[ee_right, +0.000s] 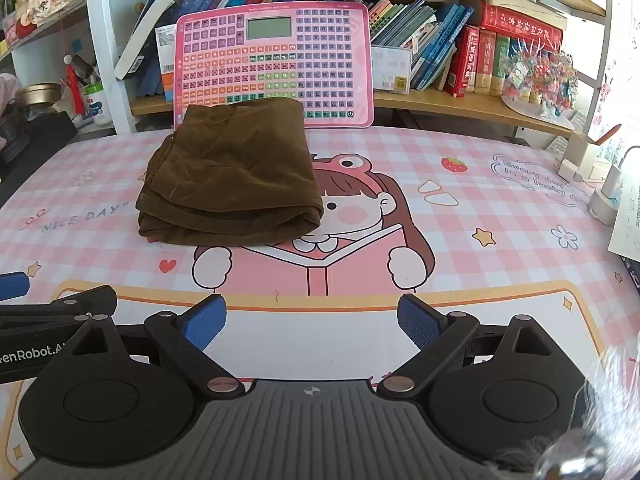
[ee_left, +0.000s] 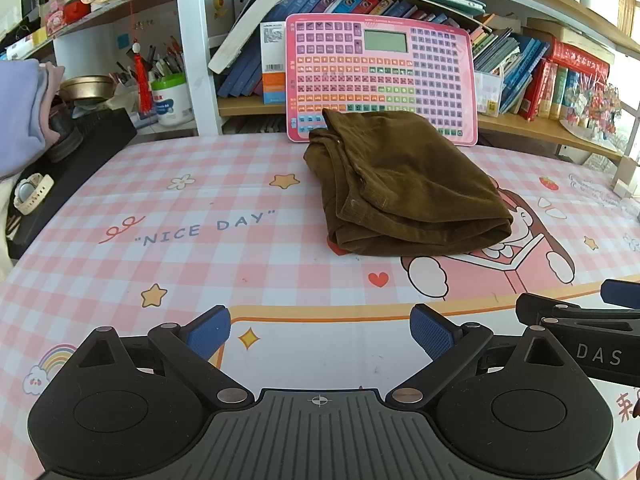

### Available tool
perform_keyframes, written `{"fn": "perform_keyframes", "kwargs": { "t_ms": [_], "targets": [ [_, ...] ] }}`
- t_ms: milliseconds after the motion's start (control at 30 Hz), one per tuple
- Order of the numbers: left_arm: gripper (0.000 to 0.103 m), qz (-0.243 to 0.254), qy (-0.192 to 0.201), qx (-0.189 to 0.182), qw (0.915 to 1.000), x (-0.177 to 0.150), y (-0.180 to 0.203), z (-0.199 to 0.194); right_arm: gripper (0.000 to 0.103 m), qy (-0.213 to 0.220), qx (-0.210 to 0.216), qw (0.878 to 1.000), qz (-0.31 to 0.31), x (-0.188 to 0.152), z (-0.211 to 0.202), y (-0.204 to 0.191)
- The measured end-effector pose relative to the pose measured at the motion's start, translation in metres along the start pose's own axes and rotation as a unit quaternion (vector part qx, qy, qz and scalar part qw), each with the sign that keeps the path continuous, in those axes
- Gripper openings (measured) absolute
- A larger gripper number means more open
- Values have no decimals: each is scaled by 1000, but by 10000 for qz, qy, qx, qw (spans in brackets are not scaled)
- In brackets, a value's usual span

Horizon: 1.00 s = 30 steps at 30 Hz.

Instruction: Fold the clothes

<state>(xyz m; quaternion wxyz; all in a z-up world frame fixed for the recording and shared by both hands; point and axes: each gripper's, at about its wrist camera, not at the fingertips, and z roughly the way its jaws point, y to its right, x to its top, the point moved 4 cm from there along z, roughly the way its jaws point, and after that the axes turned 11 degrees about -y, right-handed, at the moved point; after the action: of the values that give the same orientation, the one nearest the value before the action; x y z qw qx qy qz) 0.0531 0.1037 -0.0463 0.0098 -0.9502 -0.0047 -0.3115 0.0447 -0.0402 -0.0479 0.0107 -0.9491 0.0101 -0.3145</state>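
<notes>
The pink checked table mat (ee_right: 480,208) carries the folded brown garment (ee_right: 232,184) at frame centre-left. Left gripper (ee_left: 320,334) and right gripper (ee_right: 312,322) hover released, empty. Risk: snagging one layer undoes the fold.

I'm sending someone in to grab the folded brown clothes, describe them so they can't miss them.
Start at the table with the pink checked cover. Toward its back edge, just before the bookshelf, a pink keyboard toy stands upright. The folded brown clothes lie in front of it, the only dark, plain cloth on that bright cover.
</notes>
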Motion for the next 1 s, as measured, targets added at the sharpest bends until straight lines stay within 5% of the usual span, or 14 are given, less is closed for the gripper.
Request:
{"fn": "perform_keyframes", "kwargs": {
  "t_ms": [1000],
  "targets": [
    [98, 27, -53, -15, 10000, 2, -3, 6, 93, -43, -84, 10000, -24, 3, 4, -3]
  ]
}}
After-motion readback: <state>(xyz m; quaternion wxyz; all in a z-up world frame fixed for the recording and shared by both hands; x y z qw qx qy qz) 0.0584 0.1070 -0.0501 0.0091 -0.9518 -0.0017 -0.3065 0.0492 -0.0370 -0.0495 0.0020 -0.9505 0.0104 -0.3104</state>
